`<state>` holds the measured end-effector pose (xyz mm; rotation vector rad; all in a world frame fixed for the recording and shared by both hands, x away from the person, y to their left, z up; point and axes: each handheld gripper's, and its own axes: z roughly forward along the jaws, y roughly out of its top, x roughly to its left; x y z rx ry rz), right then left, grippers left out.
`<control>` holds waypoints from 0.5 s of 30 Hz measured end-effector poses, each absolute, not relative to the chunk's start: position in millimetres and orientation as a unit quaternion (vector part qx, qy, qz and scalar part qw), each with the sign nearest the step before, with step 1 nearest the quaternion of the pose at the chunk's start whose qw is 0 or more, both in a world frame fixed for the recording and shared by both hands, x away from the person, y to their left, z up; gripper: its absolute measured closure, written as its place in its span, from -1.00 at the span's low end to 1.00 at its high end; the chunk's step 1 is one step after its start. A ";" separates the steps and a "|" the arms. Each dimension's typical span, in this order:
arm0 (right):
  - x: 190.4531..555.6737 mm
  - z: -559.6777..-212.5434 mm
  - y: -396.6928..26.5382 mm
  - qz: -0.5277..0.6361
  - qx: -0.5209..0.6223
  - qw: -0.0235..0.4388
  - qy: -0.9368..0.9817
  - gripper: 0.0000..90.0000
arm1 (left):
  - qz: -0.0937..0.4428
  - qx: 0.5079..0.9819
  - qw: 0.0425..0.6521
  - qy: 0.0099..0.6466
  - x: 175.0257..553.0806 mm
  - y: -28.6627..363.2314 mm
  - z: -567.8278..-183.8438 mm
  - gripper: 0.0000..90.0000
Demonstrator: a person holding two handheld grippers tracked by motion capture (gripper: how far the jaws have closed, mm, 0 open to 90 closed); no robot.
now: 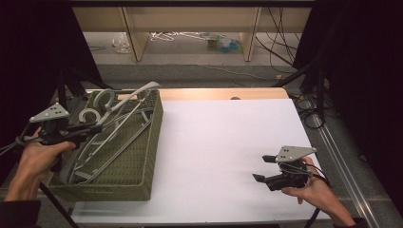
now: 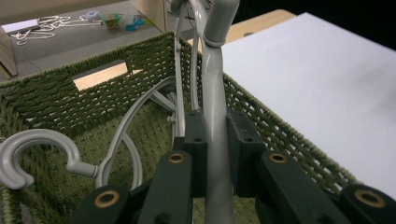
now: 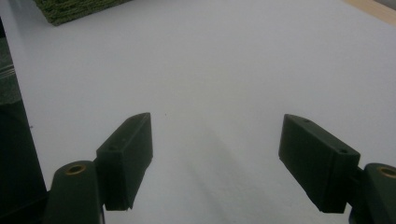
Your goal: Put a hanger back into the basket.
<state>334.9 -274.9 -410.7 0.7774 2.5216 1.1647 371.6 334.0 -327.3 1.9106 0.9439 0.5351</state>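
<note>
A green woven basket point(image 1: 142, 156) stands on the left of the white table and holds several grey plastic hangers point(image 1: 107, 135). My left gripper point(image 1: 92, 129) is over the basket's left side, shut on the arm of one grey hanger point(image 2: 212, 93) that runs up and past the basket's far rim. Another hanger's hook point(image 2: 28, 151) lies in the basket to the left of the jaws. My right gripper point(image 1: 263, 168) hovers low over the white table surface point(image 3: 224, 70) at the right, open with nothing between its fingers.
The basket's corner point(image 3: 70, 9) lies far from the right gripper. A strip of wooden tabletop point(image 1: 223, 93) runs along the far edge. Cables point(image 1: 309, 109) and dark stands sit off the table's right side; shelving legs and clutter point(image 1: 223, 43) lie on the floor beyond.
</note>
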 end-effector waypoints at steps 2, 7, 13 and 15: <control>335.4 -410.8 -274.7 0.401 0.265 0.129 0.867 -0.41 | 0.216 0.781 0.445 0.382 373.9 334.9 -330.0 0.76; 334.8 -410.4 -274.9 0.400 0.268 0.127 0.867 -0.41 | 0.210 0.779 0.442 0.393 378.2 342.7 -338.3 0.76; 335.5 -411.6 -274.8 0.398 0.266 0.127 0.869 -0.40 | 0.191 0.771 0.445 0.414 378.6 351.6 -349.5 0.76; 335.7 -412.0 -274.5 0.398 0.263 0.127 0.870 -0.40 | 0.180 0.764 0.451 0.425 378.1 351.7 -353.0 0.76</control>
